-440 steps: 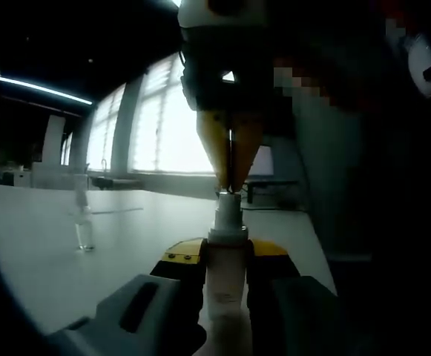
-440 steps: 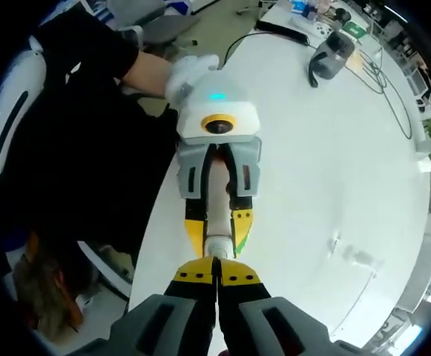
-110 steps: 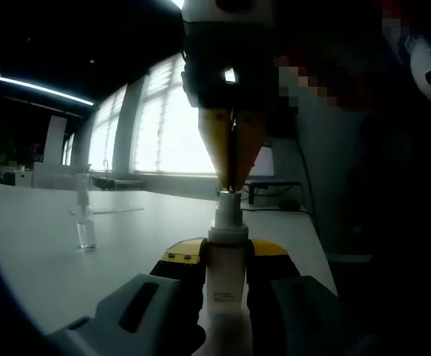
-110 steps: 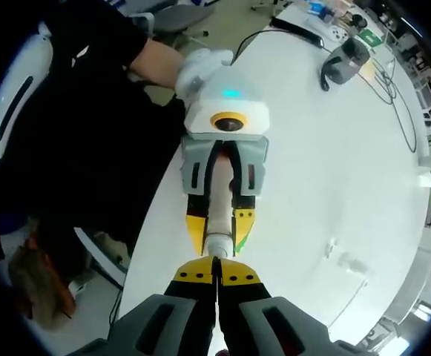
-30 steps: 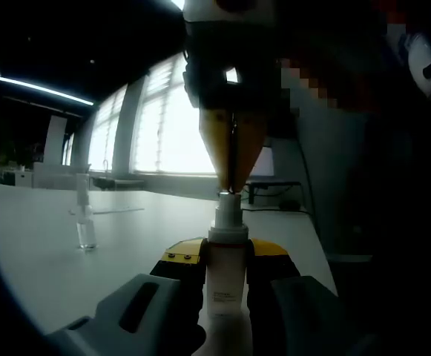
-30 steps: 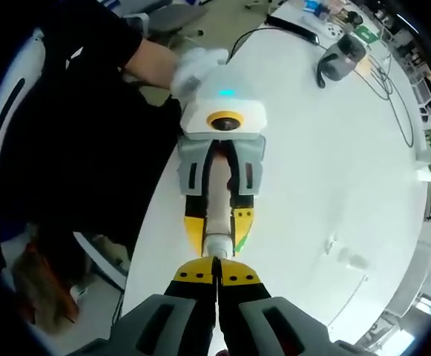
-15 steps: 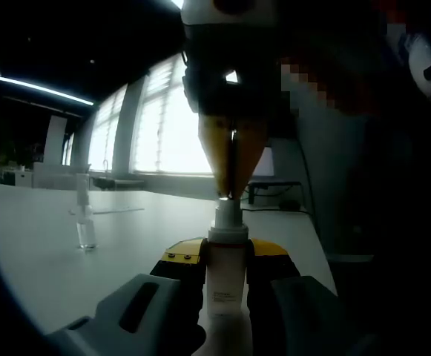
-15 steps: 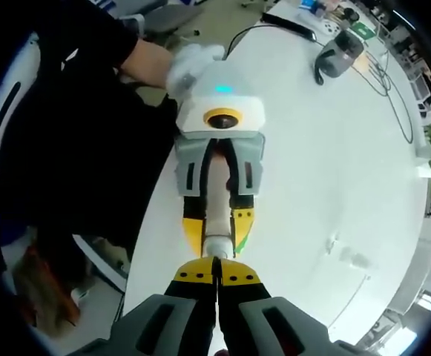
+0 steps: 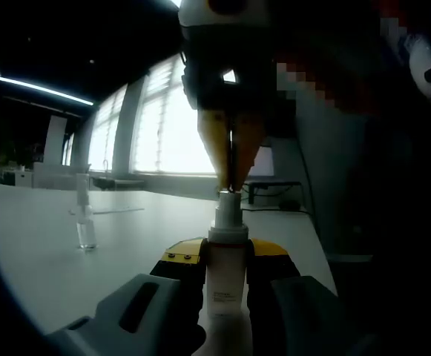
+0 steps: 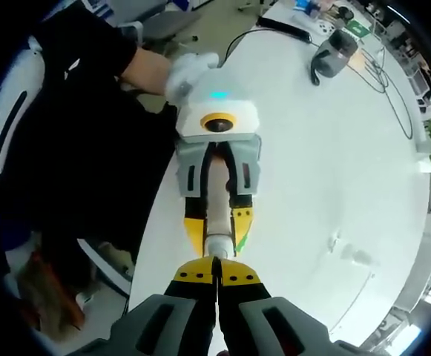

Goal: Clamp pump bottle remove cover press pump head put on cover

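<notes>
A white pump bottle [image 9: 226, 278] stands upright, with my left gripper [image 9: 228, 252] shut on its body. Its pump head [image 9: 228, 211] is bare. My right gripper [image 9: 230, 189] comes down from above, shut, its tips touching the top of the pump head. In the right gripper view my right gripper [image 10: 216, 261] is shut, directly over the bottle [image 10: 216, 222], which is clamped in the left gripper [image 10: 216, 237]. The clear cover [image 9: 85, 230] stands alone on the white table; it lies to the right of the bottle as the cover [image 10: 352, 256].
The white table [image 10: 311, 163] carries a grey device [image 10: 332, 53] and a black cable [image 10: 389, 89] at its far end. A person in dark clothes [image 10: 74, 148] stands at the table's edge beside the bottle. Bright windows [image 9: 163, 133] lie behind the table.
Half a second ago the right gripper's tips and the pump head sat slightly lower; now both are a little higher again. The left gripper and bottle have stayed put.
</notes>
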Motion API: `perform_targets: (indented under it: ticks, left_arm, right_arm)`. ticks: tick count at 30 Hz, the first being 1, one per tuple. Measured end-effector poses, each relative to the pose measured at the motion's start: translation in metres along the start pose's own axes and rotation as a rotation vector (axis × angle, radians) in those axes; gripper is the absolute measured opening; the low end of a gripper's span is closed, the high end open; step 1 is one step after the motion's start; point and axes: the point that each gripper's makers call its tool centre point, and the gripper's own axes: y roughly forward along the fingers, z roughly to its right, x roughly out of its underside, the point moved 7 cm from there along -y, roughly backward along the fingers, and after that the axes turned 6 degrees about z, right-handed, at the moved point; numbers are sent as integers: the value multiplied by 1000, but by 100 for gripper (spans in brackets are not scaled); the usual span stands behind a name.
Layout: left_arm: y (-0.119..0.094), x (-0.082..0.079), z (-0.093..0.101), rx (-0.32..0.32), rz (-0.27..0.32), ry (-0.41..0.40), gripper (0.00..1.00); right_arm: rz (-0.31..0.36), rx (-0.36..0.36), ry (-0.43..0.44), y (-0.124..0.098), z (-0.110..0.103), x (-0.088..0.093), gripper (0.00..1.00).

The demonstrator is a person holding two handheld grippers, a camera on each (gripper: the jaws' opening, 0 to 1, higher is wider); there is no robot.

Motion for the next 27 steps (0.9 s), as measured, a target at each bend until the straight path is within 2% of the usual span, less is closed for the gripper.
perform_targets:
  ticks: [8,10,14,15,21,27]
  left_arm:
    - [0,0,0,0,0,1,12]
    - [0,0,0,0,0,1,12]
    - [0,0,0,0,0,1,12]
    - [0,0,0,0,0,1,12]
    - [0,0,-1,0,0,1,12]
    - [0,0,-1,-1,0,1,12]
  right_arm:
    - [2,-3,-13,0,0,0,0]
    - [7,-17,-112,0,0,-1,0]
    - [4,-8,-49,0,-1,-1,0]
    - [2,0,4,0,-2,0,0]
    - [2,-6,-44,0,-2,0,0]
    - [-5,-5,-55,0,-2,-1,0]
